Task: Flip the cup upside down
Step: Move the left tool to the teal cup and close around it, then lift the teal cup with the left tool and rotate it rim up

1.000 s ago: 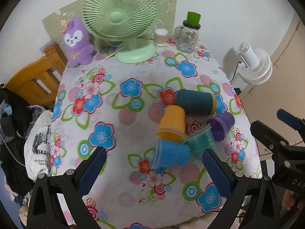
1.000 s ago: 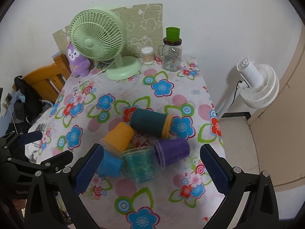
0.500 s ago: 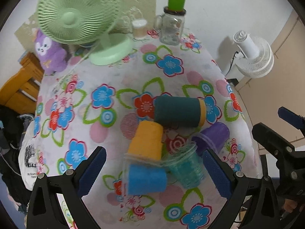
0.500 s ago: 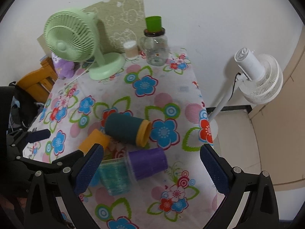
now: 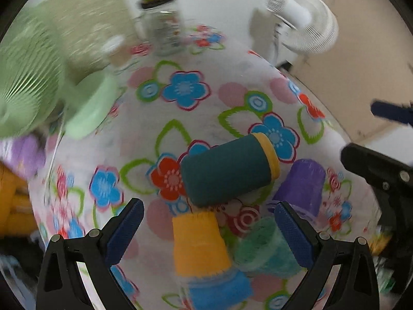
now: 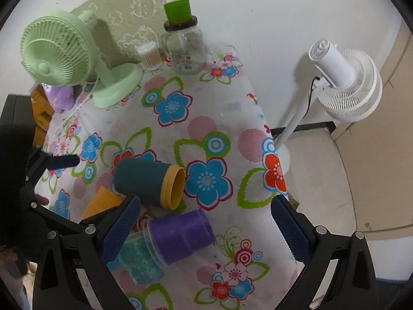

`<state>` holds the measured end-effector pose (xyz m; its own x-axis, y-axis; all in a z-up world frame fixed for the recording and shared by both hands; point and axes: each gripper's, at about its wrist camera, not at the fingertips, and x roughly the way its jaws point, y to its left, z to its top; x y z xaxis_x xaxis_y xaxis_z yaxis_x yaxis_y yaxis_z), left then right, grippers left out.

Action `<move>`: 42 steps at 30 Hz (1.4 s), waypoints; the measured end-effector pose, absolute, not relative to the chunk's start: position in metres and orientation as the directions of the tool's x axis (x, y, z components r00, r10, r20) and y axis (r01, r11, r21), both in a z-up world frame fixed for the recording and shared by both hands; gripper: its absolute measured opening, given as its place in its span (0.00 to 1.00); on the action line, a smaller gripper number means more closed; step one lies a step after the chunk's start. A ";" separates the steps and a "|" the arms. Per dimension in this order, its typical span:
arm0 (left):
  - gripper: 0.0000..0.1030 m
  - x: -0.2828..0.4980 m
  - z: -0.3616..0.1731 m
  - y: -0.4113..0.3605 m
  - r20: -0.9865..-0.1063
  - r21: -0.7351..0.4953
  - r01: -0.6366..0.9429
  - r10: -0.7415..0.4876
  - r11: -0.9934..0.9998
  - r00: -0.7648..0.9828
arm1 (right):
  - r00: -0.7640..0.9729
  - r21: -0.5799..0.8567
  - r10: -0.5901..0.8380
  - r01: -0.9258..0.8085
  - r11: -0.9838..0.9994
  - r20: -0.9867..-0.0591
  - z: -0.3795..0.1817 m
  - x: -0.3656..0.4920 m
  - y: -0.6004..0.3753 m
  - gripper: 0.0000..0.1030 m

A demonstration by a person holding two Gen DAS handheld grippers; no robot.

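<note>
Both grippers, left (image 5: pixel 209 230) and right (image 6: pixel 204 224), spread wide, grasping nothing; blue cup (image 5: pixel 219 290) only in left view, teal cup's mouth (image 6: pixel 178 188) only in right.

The tabletop (image 6: pixel 227 118) wears a white cloth printed with blue, red and pink flowers and green leaf outlines. On it lie a dark teal cup (image 6: pixel 144 180) with a yellow rim, a purple cup (image 6: pixel 180 235), an orange cup (image 5: pixel 198 242), a blue cup (image 5: pixel 219 292) and a clear cup with teal glitter (image 6: pixel 140 258). The desk fan (image 6: pixel 59 51) is pale green, the jar's lid (image 6: pixel 178 10) bright green, the standing fan (image 6: pixel 346 82) white. Each gripper has blue pads (image 6: pixel 121 230) on black.
</note>
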<state>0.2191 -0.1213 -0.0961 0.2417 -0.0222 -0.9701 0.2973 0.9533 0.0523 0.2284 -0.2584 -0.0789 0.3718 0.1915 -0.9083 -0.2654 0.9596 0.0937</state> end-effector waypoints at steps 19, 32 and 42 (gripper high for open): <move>0.98 0.264 -0.179 -0.137 -0.989 -0.030 0.605 -0.111 0.796 0.097 | 0.266 0.102 0.148 -0.177 0.979 -0.953 -0.145 0.247 -0.244 0.99; 0.81 0.306 -0.200 -0.126 -0.976 -0.097 0.499 -0.180 0.861 0.122 | 0.247 0.106 0.142 -0.156 0.982 -0.959 -0.155 0.258 -0.239 0.99; 0.62 0.289 -0.192 -0.133 -0.977 -0.071 0.504 -0.162 0.861 0.140 | 0.245 0.110 0.146 -0.155 0.982 -0.959 -0.157 0.261 -0.239 0.99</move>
<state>0.2886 -0.1334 -0.1918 0.1398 -0.1622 -0.9768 0.5043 0.8606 -0.0707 0.2615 -0.2385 -0.1566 0.2447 0.1458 -0.9586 -0.1551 0.9818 0.1098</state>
